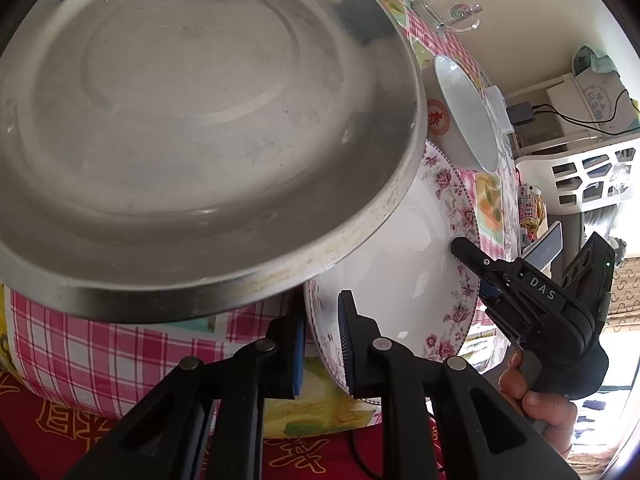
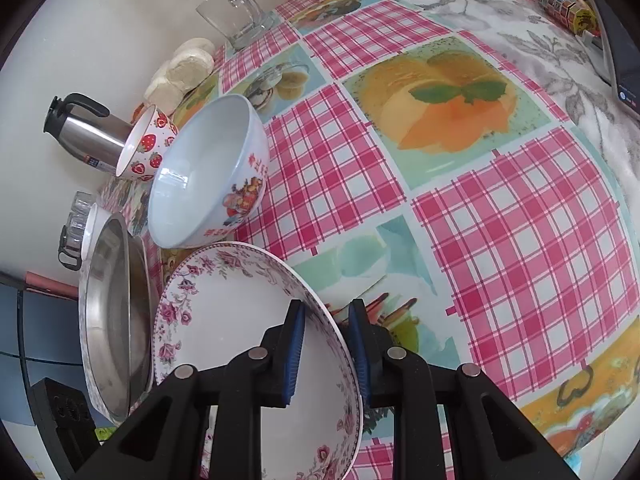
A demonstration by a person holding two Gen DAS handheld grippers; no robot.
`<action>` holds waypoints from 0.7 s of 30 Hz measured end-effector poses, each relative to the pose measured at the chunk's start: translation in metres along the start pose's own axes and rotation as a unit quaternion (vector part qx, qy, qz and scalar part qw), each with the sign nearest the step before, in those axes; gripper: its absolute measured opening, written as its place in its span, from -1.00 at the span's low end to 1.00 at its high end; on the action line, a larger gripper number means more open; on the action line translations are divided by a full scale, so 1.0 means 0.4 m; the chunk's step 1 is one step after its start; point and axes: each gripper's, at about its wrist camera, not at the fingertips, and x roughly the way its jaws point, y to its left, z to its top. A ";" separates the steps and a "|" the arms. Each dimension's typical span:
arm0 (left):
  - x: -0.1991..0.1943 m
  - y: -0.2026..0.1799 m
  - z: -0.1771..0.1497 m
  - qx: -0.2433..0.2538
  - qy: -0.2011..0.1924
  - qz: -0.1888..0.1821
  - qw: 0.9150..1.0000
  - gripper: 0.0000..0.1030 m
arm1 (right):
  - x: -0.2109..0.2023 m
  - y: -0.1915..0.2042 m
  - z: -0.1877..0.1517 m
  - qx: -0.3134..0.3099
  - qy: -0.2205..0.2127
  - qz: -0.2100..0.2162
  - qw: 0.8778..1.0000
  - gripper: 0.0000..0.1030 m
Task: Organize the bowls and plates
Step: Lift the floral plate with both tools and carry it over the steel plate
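A white plate with a pink floral rim [image 1: 404, 264] [image 2: 224, 320] lies on the pink checked tablecloth [image 2: 520, 240], and both grippers hold it. My left gripper [image 1: 320, 320] is shut on its near rim, one blue pad on each side. At the opposite rim my right gripper [image 2: 326, 308] [image 1: 476, 264] is shut on the plate too, one finger inside and one outside. A large steel dish [image 1: 192, 128] [image 2: 112, 320] sits right beside the plate and hides part of it in the left wrist view. A white bowl with a printed picture [image 2: 208, 176] [image 1: 460, 120] stands just beyond.
A strawberry-patterned cup [image 2: 146, 148], a steel flask [image 2: 84, 132], a glass mug [image 2: 236, 12] and round cakes [image 2: 188, 64] line the wall side. A phone [image 2: 624, 80] lies at the far right. A hand [image 1: 536, 392] holds the right gripper near the table's edge.
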 end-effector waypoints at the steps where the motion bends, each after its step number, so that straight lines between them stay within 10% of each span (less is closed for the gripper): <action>1: 0.001 -0.002 -0.002 0.001 0.000 0.001 1.000 -0.69 | -0.002 0.002 -0.002 -0.006 0.000 -0.003 1.000 -0.50; 21: 0.022 -0.086 -0.016 0.063 0.012 -0.027 0.998 -0.69 | -0.089 -0.069 -0.018 0.011 -0.023 0.005 1.000 -0.57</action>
